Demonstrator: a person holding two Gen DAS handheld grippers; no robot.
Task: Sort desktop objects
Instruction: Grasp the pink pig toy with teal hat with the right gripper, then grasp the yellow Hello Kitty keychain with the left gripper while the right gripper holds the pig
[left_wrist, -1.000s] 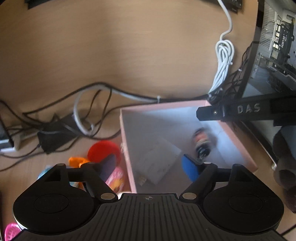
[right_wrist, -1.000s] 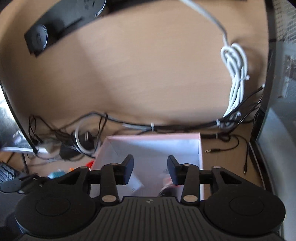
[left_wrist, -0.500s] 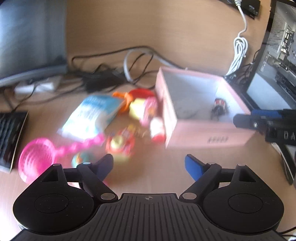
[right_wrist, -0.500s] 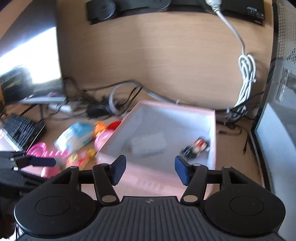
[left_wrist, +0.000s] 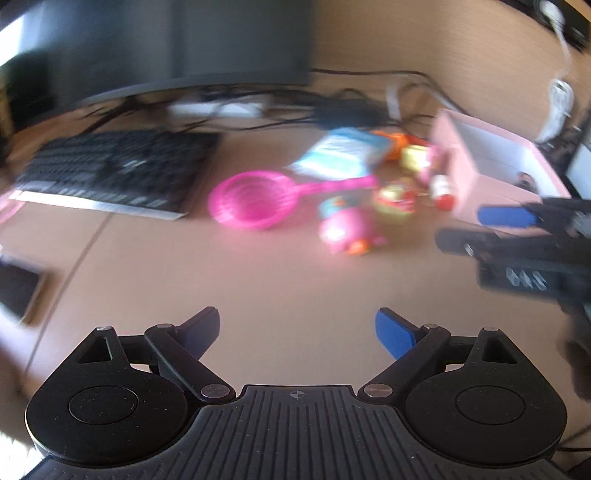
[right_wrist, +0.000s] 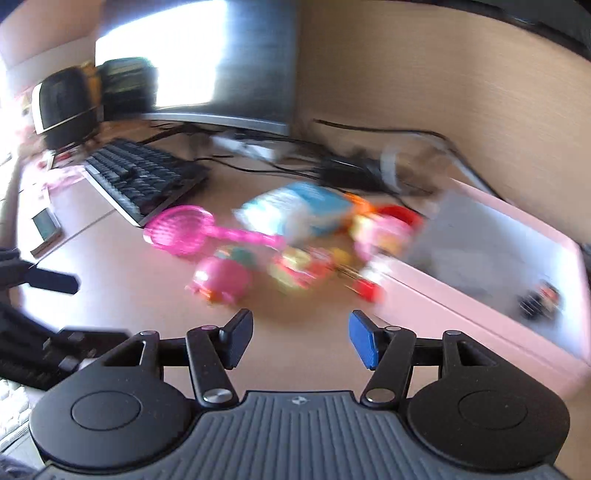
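Both pairs of fingers are seen spread wide and empty; the left gripper (left_wrist: 297, 332) and right gripper (right_wrist: 301, 341) have been pulled back from above the pink box (right_wrist: 491, 295), so another pick is judged to be due. From largest to smallest, the box, pink strainer (left_wrist: 255, 199) and pink toy (left_wrist: 345, 229) lie well ahead, untouched.

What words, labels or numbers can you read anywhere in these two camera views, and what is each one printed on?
None can be read.
Blue and white packet: print blurred.
Keyboard: key legends too small and blurred.
Pink box: no legible marking.
Right gripper body: pale marks, smeared by motion.
Monitor: screen washed out by glare.
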